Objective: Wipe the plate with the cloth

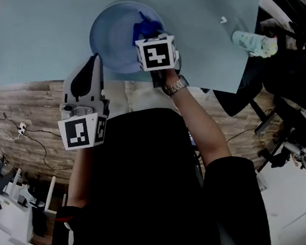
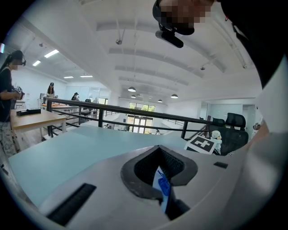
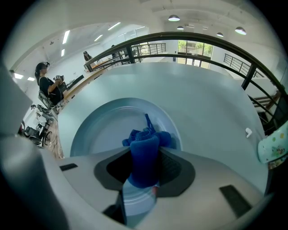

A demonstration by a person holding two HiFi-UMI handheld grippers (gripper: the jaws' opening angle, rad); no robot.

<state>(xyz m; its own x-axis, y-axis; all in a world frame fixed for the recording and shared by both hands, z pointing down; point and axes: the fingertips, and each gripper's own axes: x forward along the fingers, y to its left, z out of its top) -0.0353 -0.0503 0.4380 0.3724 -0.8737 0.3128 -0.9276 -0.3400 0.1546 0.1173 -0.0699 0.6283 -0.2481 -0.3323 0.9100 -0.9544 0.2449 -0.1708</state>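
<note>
Right gripper view: right gripper with jaws clamped on bunched blue cloth, wad poking out over right half of pale blue plate near front edge of table. Wiping judged under way, not finished; no dirt or wet streaks to go by, so impossible to tell how much is covered. Left gripper just beside plate's near-left rim, jaws together on nothing identifiable; thin pale-and-blue sliver in gap unreadable. Cloth-to-plate contact partly hidden under marker cube in head view.
</note>
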